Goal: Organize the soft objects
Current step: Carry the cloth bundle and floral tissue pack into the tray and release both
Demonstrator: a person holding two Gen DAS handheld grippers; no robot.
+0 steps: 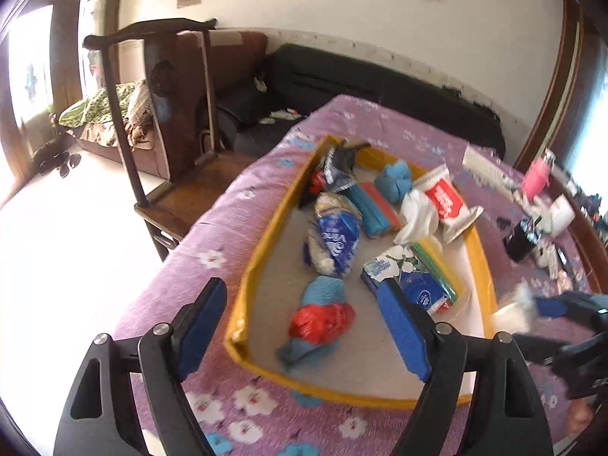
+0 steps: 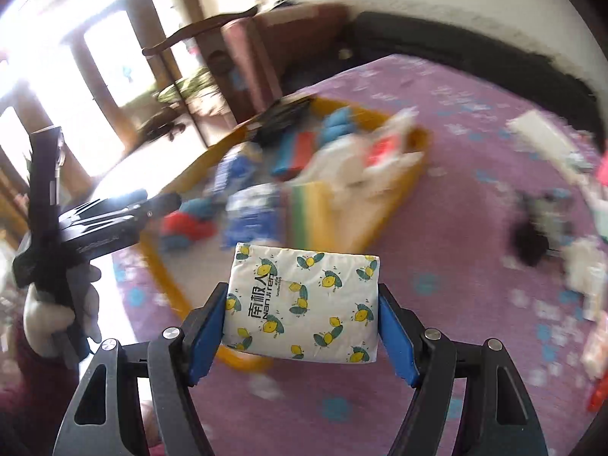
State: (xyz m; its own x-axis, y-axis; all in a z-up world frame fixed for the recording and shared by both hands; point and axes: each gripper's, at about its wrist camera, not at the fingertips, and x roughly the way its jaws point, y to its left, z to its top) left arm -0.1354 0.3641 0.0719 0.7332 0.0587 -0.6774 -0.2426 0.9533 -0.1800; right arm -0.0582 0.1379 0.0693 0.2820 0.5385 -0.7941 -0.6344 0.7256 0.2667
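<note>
Your right gripper (image 2: pixel 302 317) pinches the lemon-print tissue pack (image 2: pixel 302 304) at its short ends, long axis running across btwn the pads, printed face up, above the purple cloth beside the tray's near corner. Left gripper (image 1: pixel 304 326) hangs spread over the yellow-rimmed tray (image 1: pixel 262 239), which holds tissue packs, rolled blue cloths and wipes.
</note>
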